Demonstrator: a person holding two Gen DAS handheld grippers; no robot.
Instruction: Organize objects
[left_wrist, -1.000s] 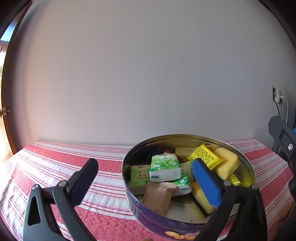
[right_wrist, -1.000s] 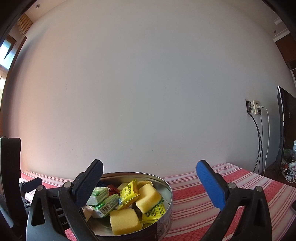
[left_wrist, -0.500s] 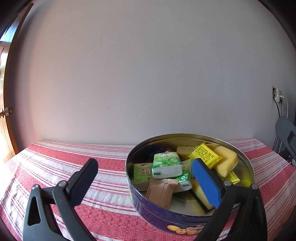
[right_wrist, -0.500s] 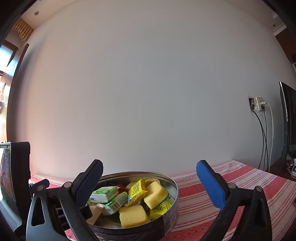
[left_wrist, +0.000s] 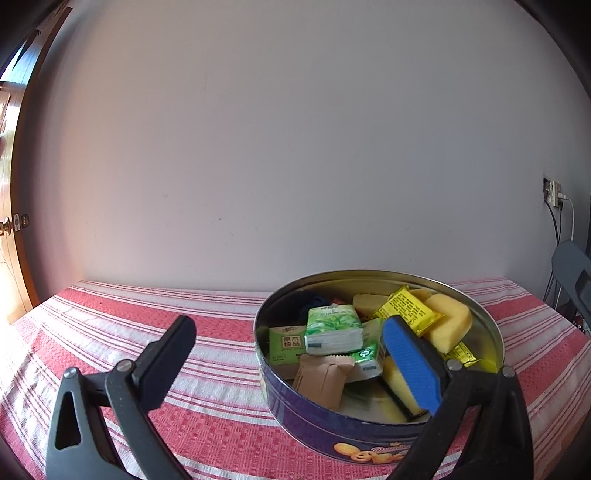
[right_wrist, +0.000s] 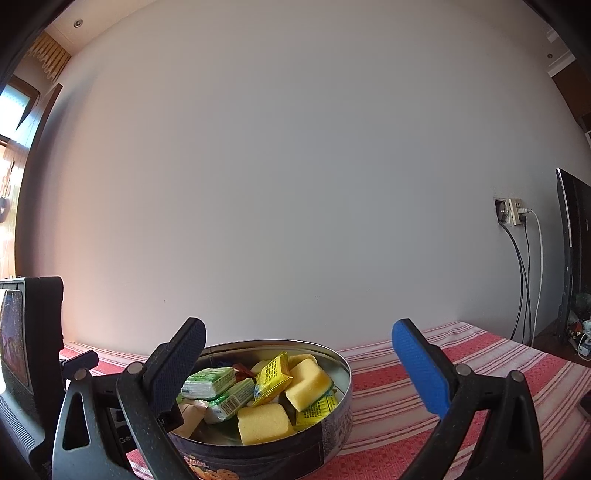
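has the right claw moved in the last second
Yes. In the right wrist view the cookie tin and wall socket sit further right than before, and the tin looks higher and smaller, so the right claw has swung left and backed off slightly.

Left wrist view low over the striped tablecloth (left_wrist: 110, 325), facing the wall, round tin (left_wrist: 306, 413) close behind its right jaw, right wrist view lower, same wall ahead, tin (right_wrist: 258, 454) behind its left jaw, both sharing tin, cloth, wall socket (right_wrist: 511, 212)

packets (left_wrist: 334, 328) and sponges (left_wrist: 448, 325) lie in the tin (left_wrist: 332, 428) on the tablecloth (left_wrist: 147, 314).
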